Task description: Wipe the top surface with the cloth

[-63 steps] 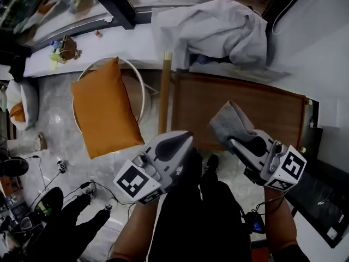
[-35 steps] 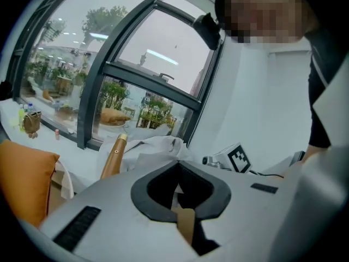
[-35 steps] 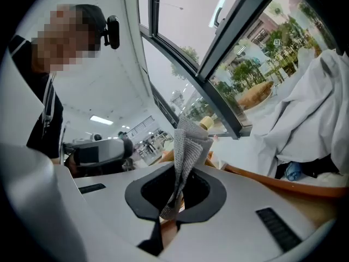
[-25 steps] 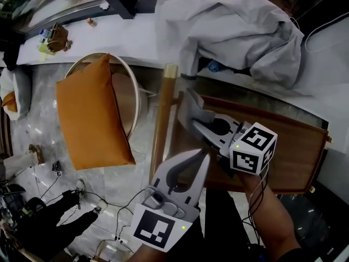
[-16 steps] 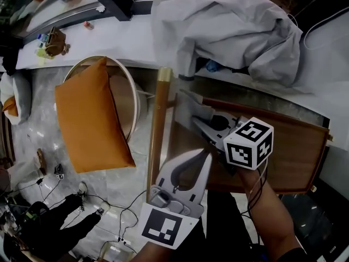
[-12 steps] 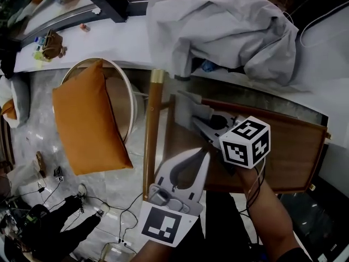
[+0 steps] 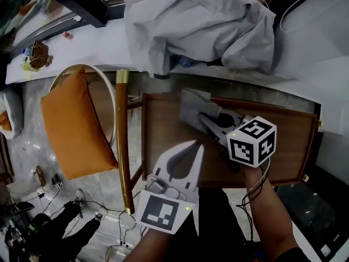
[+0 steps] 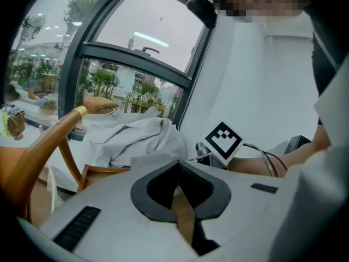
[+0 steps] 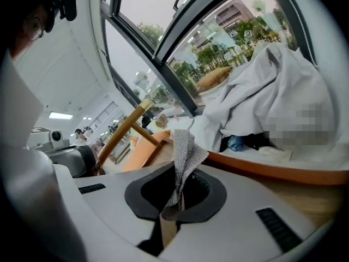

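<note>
In the head view a brown wooden table top [image 7: 163, 138] with a raised rim lies below me. A grey cloth [image 7: 192, 105] rests on its far middle, and my right gripper [image 7: 206, 120] is shut on it, pressing it to the wood. The right gripper view shows the cloth [image 9: 186, 152] standing up from between the closed jaws of the right gripper [image 9: 179, 173]. My left gripper [image 7: 192, 148] hovers over the table's near edge, shut and empty. In its own view the left gripper [image 8: 178, 164] points toward the cloth [image 8: 150, 160] and the right gripper's marker cube [image 8: 223, 140].
A crumpled pale grey garment [image 7: 202, 26] is heaped on the white sill behind the table. A wooden post with a brass tip [image 7: 123, 141] stands at the table's left. Beyond it is a round chair with an orange cushion [image 7: 71, 127]. Cables [image 7: 82, 212] lie on the marble floor.
The right gripper has dragged the cloth from the table's far left corner rightward toward the middle. The left gripper stays shut near the front edge. My view has shifted right.
</note>
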